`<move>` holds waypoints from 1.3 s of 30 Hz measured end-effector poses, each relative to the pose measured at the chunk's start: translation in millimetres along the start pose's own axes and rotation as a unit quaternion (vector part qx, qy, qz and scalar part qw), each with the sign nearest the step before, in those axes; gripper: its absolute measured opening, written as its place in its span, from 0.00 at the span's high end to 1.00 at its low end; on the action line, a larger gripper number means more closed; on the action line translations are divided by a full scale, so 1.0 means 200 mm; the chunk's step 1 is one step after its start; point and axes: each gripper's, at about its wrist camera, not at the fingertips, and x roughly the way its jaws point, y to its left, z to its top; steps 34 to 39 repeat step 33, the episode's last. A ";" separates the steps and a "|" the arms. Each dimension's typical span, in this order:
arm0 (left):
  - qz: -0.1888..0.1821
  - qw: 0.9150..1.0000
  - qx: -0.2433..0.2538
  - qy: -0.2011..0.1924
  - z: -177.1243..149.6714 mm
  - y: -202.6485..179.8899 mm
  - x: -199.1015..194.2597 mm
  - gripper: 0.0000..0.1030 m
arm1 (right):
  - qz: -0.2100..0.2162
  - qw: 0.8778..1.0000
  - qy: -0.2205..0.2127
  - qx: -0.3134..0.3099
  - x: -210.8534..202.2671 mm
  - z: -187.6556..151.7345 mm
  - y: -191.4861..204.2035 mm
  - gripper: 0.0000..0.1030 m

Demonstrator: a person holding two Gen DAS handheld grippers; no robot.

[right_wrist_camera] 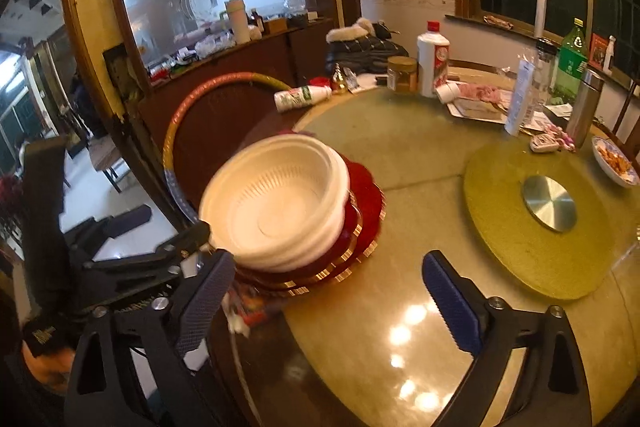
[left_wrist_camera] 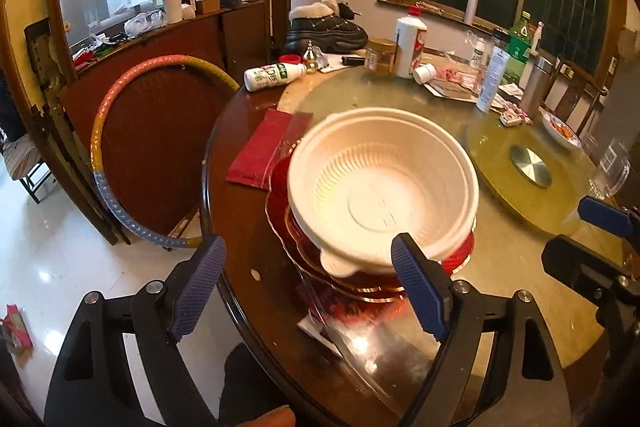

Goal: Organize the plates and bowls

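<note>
White bowls point(left_wrist_camera: 384, 187) sit nested on top of the red plates point(left_wrist_camera: 360, 281), a stack near the table point(left_wrist_camera: 248, 211) edge, on the side away from the metal disc point(left_wrist_camera: 530, 165) at the table's centre. The stack looks built already; the step in hand seems to be the finish of stacking, or a check of it.

Left gripper point(left_wrist_camera: 308, 291) is spread wide and holds nothing, hovering just off the stack's near side; one pad point(left_wrist_camera: 420, 291) overlaps the bowl rim in view, contact cannot be told. Right gripper point(right_wrist_camera: 332, 303) is also spread and empty, beside the stack on the disc side, over bare tabletop.

The bowls look slightly off-centre on the plates, so the next move likely calls for a nudge to square them. One small dish point(right_wrist_camera: 614, 161) with food sits beyond the disc, well apart from the stack; whether it belongs in the task is unclear.
</note>
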 end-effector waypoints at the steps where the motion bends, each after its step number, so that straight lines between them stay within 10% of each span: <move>1: 0.001 1.000 0.002 0.001 -0.01 0.00 0.00 0.17 | 0.001 1.000 -0.001 -0.005 -0.01 -0.01 0.00 0.01; 9: 0.020 0.999 0.026 -0.001 -0.02 -0.01 -0.02 0.00 | -0.012 0.996 0.029 -0.088 0.02 -0.09 0.10 0.00; 39: -0.019 0.999 0.025 0.026 -0.02 0.02 0.02 0.00 | -0.023 0.992 0.022 -0.119 0.06 -0.07 0.16 0.00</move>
